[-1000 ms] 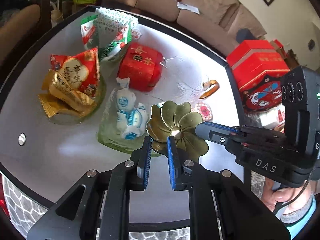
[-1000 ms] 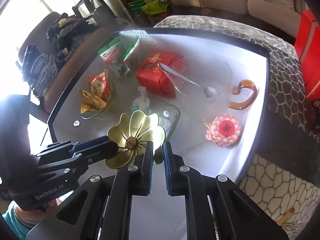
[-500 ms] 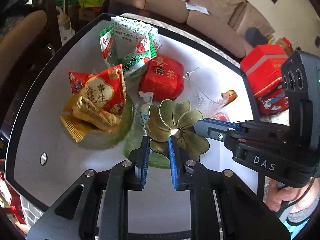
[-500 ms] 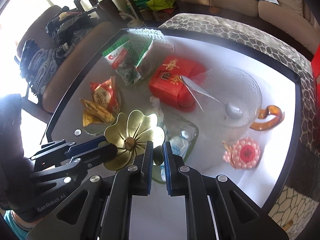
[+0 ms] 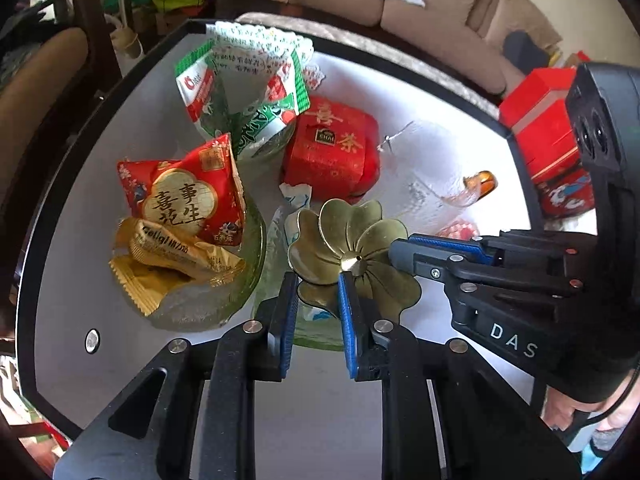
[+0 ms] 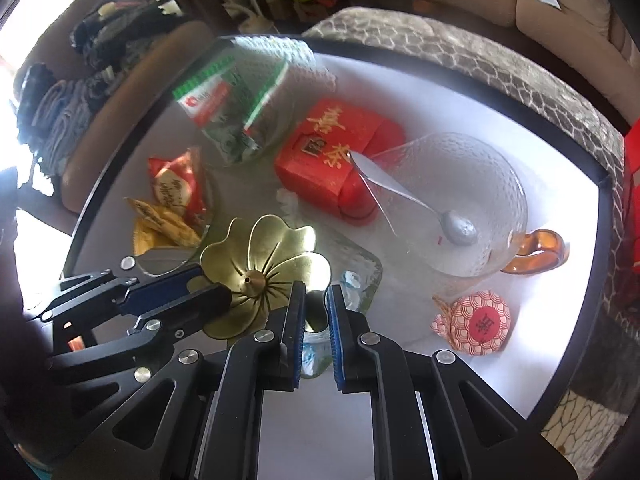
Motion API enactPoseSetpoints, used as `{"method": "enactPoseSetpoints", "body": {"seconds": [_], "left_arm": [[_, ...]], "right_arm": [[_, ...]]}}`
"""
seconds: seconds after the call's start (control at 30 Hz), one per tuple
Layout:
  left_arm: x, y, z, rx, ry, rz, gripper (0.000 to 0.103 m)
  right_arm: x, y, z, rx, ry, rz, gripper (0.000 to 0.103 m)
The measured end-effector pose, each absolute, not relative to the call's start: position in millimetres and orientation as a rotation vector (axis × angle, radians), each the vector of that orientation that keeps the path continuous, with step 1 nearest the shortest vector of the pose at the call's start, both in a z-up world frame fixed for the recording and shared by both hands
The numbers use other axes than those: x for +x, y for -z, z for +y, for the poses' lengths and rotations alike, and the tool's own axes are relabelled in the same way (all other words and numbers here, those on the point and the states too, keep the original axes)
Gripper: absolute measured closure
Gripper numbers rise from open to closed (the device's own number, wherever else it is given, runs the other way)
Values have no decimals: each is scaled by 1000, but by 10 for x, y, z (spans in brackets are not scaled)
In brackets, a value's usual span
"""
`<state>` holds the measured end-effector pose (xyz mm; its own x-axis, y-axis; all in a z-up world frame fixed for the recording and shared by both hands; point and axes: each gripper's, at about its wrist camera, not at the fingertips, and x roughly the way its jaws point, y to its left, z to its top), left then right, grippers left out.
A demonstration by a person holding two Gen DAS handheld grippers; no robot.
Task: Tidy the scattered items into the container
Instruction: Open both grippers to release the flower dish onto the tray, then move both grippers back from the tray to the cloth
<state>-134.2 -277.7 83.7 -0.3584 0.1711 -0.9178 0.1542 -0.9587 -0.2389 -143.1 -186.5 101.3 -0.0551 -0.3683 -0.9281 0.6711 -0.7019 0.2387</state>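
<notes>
Brass caught the light: the flower-shaped brass dish [image 5: 352,256] hung between both tools, clear of the white table [image 5: 80,208] and just above the square green glass tray [image 6: 370,272] holding blue-and-white sweets. Compared with a second earlier, the round glass bowl of snack packets [image 5: 244,280] and the red tea box [image 5: 332,152] sat nearer and larger in both views, so the pair had carried the dish further over the table. The right gripper [image 6: 316,300] was clenched on a petal at the rim. The left gripper [image 5: 316,292] had just been easing its jaws apart with another petal between them; whether its pads still pressed the metal could not be told. That loosening suggested a handover or a set-down was starting, with the right hand probably left bearing the weight. The dish was not yet in any container.
</notes>
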Motion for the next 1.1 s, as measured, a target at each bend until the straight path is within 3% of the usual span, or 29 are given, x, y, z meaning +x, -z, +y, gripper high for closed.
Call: {"method": "enactPoseSetpoints", "body": {"seconds": [0.23,0.4,0.6,0.83,0.93,1.0,1.1], "left_arm": [[-1490,-656,-2702,-1892,-2508,-357,87],[-1515,-631,-2676,-1934,-2481,-347,84],[-1408,-691,-2763,-1906,-2468,-485,60],[-894,-1124,-2983,-1648,-2534,-678,51],[-552,-1433,-2951,-1468,-2660,-590,48],[-287,-1612,-2787,-1347,-2718,-454,40],[5,-1727,-2352,-1263,-2706,-266,36]], "right_arm": [[-1428,-755,-1983,1568,1833,451,93],[-1451,-753,-1921,1566,1842,400,93],[-1425,-919,-1725,1517,1884,347,91],[-1260,-1415,-1262,1392,1921,218,82],[-1098,-1699,-960,1315,1945,159,82],[-943,-1833,-649,1267,1982,127,81],[-740,-1954,-112,1236,2032,99,77]]}}
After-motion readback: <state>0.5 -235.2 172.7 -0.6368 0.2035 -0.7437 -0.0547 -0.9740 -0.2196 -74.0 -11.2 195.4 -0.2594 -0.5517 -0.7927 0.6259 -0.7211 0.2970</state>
